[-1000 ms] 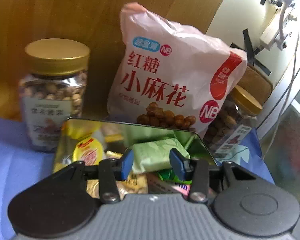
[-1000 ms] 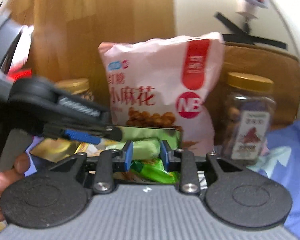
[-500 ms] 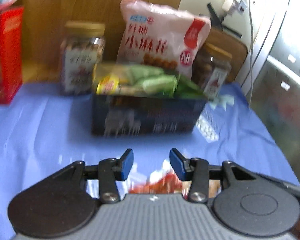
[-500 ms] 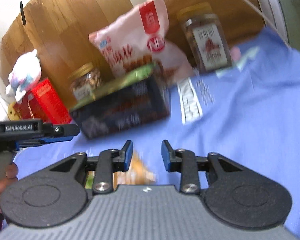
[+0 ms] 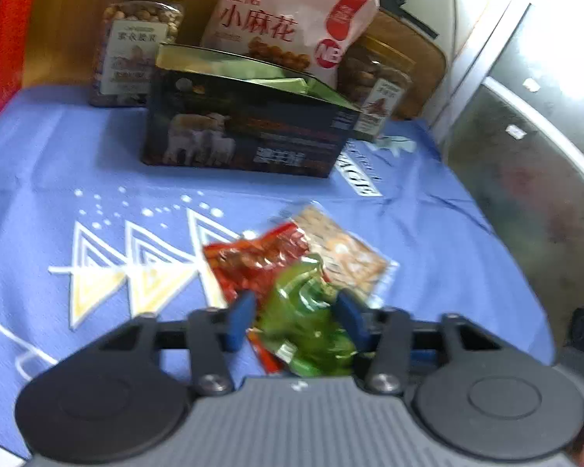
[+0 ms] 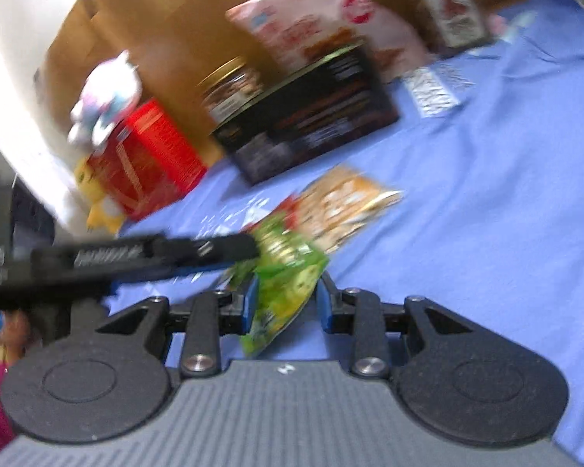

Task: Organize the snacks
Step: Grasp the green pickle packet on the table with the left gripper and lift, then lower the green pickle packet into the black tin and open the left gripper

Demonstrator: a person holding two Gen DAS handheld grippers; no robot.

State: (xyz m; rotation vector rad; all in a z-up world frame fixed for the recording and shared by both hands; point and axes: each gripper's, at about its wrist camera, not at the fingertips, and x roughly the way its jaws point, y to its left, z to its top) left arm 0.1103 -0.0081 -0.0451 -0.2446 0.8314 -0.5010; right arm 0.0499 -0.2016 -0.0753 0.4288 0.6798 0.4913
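Note:
A green snack packet [image 5: 307, 311] lies on a red packet [image 5: 253, 260] and beside an orange one [image 5: 342, 253] on the blue cloth. My left gripper [image 5: 298, 319] is open with its blue fingers either side of the green packet. In the right wrist view my right gripper [image 6: 286, 303] is also open around the green packet [image 6: 284, 276], and the left gripper's finger [image 6: 198, 251] reaches in from the left. A dark box [image 5: 245, 132] with packets inside stands behind.
Two nut jars [image 5: 136, 39] [image 5: 377, 81] and a pink bag [image 5: 292, 27] stand behind the box against a wooden board. A red carton [image 6: 144, 159] and plush toys [image 6: 105, 97] are at the left. The cloth's edge drops off at right.
Both grippers have pulled back from above the box and dropped low over the loose packets at the front. The left gripper's fingers now flank the green packet.

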